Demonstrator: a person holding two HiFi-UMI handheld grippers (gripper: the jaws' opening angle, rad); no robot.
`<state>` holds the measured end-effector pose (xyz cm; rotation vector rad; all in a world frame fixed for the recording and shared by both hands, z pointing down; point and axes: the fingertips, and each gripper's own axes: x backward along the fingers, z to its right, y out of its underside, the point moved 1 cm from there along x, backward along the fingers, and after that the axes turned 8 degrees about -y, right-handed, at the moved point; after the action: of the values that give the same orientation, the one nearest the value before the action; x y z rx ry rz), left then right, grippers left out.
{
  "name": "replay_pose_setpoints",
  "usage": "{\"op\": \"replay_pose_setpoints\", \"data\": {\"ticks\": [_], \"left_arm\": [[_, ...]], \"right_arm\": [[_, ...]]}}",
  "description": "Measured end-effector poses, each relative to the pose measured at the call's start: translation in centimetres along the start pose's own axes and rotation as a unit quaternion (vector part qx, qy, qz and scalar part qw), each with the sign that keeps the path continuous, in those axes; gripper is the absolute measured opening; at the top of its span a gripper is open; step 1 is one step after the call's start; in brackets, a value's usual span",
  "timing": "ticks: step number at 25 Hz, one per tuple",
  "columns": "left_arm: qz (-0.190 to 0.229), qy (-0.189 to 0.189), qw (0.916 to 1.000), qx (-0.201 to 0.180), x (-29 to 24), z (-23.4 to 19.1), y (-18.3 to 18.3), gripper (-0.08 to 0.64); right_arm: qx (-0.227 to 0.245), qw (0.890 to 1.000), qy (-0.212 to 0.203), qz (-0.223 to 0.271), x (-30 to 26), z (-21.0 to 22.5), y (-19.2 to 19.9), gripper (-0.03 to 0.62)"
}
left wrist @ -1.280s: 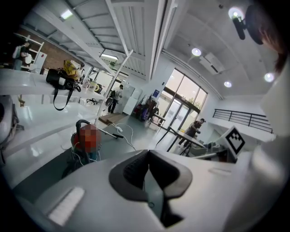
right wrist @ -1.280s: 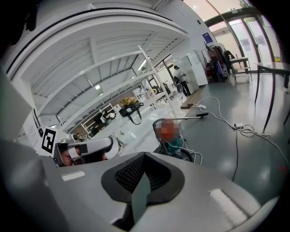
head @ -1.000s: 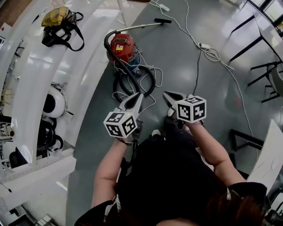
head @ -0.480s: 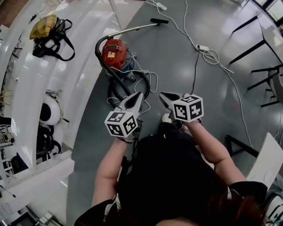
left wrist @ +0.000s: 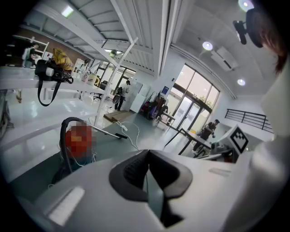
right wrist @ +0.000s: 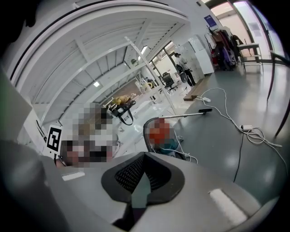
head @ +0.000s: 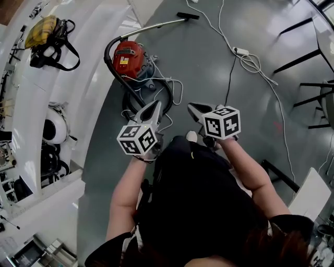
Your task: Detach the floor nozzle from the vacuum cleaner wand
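both closed and empty, left gripper [head: 156, 103], right gripper [head: 191, 107], red vacuum cleaner [head: 127, 57] well ahead

Bare floor [head: 209, 62] lies right of the vacuum cleaner [head: 127, 56]; coiled hose [head: 130, 95] blocks near side

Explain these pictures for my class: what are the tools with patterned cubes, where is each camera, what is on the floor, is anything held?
A person holds two clamps: the left gripper and the right gripper; the cubes are part of them. One picture is from a camera on the person's head, looking down. The other two are from cameras on each gripper, looking along its jaws. On the grey floor stands a red vacuum cleaner, its wand ending in the floor nozzle. Both grippers are shut and empty.
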<state>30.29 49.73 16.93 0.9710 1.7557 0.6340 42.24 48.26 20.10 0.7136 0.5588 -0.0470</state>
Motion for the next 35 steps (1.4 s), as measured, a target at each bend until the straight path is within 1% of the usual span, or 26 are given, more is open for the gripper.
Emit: {"op": "replay_pose_setpoints", "data": {"ticks": [4, 8, 13, 25, 28, 31, 35], "left_arm": [[-0.002, -0.012, 0.9999, 0.012, -1.4, -0.7, -0.6, 0.011], [0.001, -0.015, 0.9997, 0.019, -3.1, -1.9, -2.1, 0.011], [0.006, -0.013, 0.9998, 0.013, -5.5, -4.0, -4.9, 0.011], [0.018, -0.035, 0.9988, 0.028, -10.2, -11.7, -11.5, 0.011], [0.025, -0.042, 0.9979, 0.042, -11.0, -12.6, -12.5, 0.011], [0.033, -0.047, 0.9973, 0.044, -12.2, -13.3, -13.5, 0.011], [0.042, -0.070, 0.9955, 0.047, -13.7, -14.6, -14.5, 0.011]], "right_arm": [[-0.003, 1.000, 0.000, -0.012, -0.7, 1.3, -0.7, -0.003], [-0.001, 1.000, -0.003, -0.018, -2.2, 2.2, -2.6, -0.003], [0.005, 1.000, -0.003, -0.023, -5.1, 2.9, -6.2, -0.003], [0.019, 0.999, -0.004, -0.028, -13.3, 4.2, -14.7, -0.003], [0.020, 0.999, -0.010, -0.034, -14.3, 4.6, -16.0, -0.003], [0.026, 0.999, -0.015, -0.035, -15.5, 5.6, -17.7, -0.003], [0.034, 0.998, -0.029, -0.042, -17.5, 7.0, -19.8, -0.003]]}}
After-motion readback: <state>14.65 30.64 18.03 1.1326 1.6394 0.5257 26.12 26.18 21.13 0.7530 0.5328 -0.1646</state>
